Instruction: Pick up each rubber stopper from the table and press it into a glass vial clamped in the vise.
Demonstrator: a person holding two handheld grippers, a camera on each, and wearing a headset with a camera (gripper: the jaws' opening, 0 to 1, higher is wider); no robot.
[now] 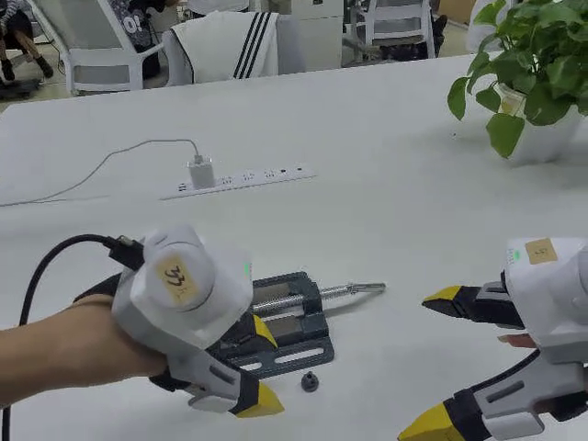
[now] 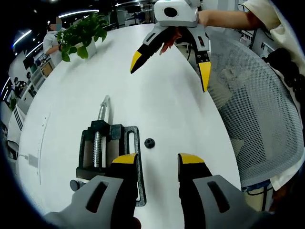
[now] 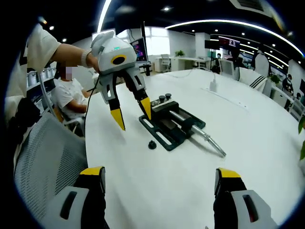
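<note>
A small black rubber stopper (image 1: pixel 310 381) (image 2: pixel 149 142) (image 3: pixel 152 144) lies on the white table just in front of the dark grey vise (image 1: pixel 287 323) (image 2: pixel 107 143) (image 3: pixel 174 124). My left gripper (image 1: pixel 265 366) (image 2: pixel 157 160) (image 3: pixel 132 113) hovers open over the vise's near corner, its yellow tips on either side of the stopper's line and nothing between them. To the right, my right gripper (image 1: pixel 434 360) (image 3: pixel 160 172) (image 2: pixel 170 67) is held wide open and empty, pointing at the vise. Two small dark-topped cylinders (image 3: pixel 165 98) stand at the vise's end; I cannot tell whether they are vials.
A white power strip (image 1: pixel 239 179) with a plugged charger (image 1: pixel 200 172) and its cable lies behind the vise. A potted plant (image 1: pixel 533 73) stands at the far right. The vise's screw handle (image 1: pixel 354 290) sticks out rightward. A mesh chair (image 2: pixel 252 109) stands beside the table edge.
</note>
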